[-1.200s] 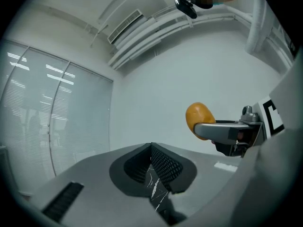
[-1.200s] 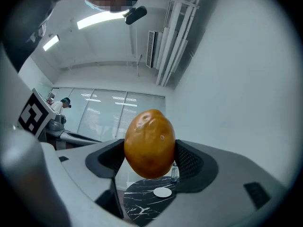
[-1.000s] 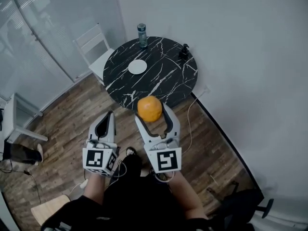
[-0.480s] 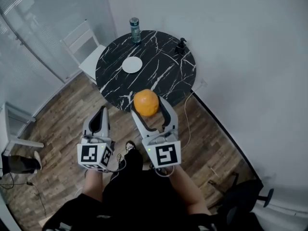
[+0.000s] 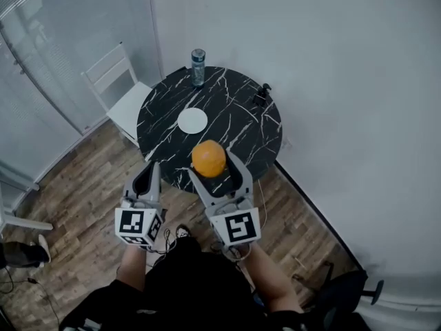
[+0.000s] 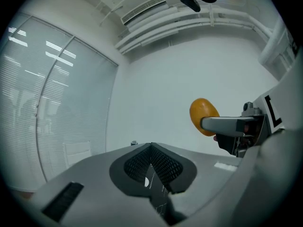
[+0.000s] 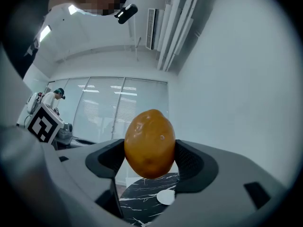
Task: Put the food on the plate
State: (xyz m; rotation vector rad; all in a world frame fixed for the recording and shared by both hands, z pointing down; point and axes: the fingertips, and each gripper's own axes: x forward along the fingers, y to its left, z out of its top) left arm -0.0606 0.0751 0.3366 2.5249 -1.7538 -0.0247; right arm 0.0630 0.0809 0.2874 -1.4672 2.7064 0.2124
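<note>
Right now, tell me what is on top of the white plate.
Nothing: the white plate lies bare, wholly uncovered in the head view. The orange fruit is clamped in the right gripper.

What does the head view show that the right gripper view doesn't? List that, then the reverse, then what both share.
Only the head view: the bottle, a small black object and the white chair. Only the right gripper view: the ceiling vent and a distant person at far left. Both: the right tongs shut on the orange fruit, with the black marble table and the white plate beyond them.
</note>
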